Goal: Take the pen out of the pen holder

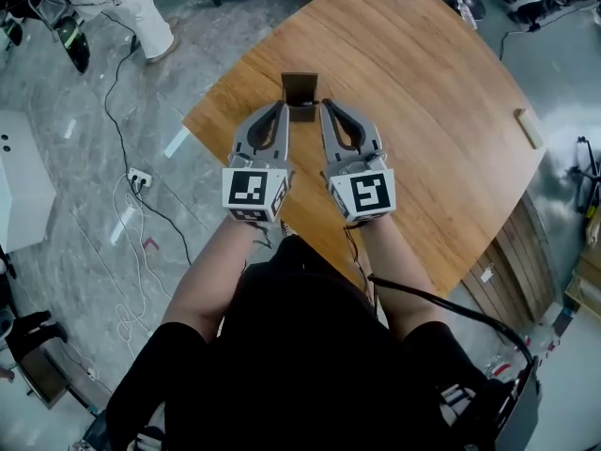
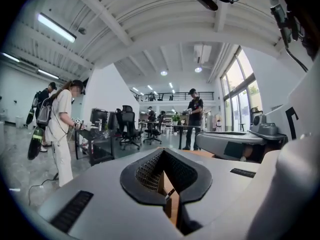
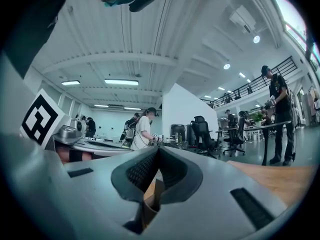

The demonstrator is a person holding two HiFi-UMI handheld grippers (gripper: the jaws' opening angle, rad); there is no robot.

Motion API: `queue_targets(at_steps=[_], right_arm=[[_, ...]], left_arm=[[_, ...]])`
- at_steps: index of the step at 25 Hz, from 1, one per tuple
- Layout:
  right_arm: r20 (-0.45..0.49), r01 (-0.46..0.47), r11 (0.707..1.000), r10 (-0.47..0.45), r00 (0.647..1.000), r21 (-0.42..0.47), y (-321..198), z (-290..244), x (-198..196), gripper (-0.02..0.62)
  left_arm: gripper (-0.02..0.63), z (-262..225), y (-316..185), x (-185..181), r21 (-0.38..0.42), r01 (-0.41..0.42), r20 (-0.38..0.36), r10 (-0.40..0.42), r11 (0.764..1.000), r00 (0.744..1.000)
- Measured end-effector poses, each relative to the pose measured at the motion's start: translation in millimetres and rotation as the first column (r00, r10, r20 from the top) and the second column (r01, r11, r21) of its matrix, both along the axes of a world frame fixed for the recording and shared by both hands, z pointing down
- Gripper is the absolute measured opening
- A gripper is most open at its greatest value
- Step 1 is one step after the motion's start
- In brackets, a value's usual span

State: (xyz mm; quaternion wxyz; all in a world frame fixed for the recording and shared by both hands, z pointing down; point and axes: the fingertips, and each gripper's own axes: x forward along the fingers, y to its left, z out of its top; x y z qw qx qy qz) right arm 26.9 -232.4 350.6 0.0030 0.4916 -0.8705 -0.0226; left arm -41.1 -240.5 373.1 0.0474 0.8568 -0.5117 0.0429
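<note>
Brown, boxy, open-topped pen holder [image 1: 300, 90], just one, stands on the wooden worktop [image 1: 423, 111] at twelve o'clock between my left gripper [image 1: 283, 108] and right gripper [image 1: 326, 105]; both pairs of fingers closed, empty.

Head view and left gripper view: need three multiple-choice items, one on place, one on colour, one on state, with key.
1. Where does the pen holder stand?
A) on a chair
B) on the table, between the tips of the left gripper and the right gripper
C) behind the person

2. What colour is the pen holder?
A) white
B) blue
C) brown

3. How do the left gripper's jaws stand?
A) tips together
B) wide apart
C) clamped on a cable

Key:
1 B: the head view shows the two tips flanking it on the tabletop.
2 C: it is dark brown against the lighter wood.
3 A: the left gripper view shows the tips meeting with nothing between them.
</note>
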Motion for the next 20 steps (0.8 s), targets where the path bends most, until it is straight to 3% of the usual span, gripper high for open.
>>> queue_targets(at_steps=[6,20], right_arm=[[0.008,-0.009,1.000,0.009,1.000,0.018,10,-13,-1,0.014],[0.001,-0.034,0.999,0.034,0.999,0.020,16,-14,0,0.014]], left_arm=[[0.000,-17,14,7,0.050,-0.009,-0.015,0.010,0.999,1.000],[0.000,-16,17,3,0.044,-0.013,-0.022,0.014,0.999,1.000]])
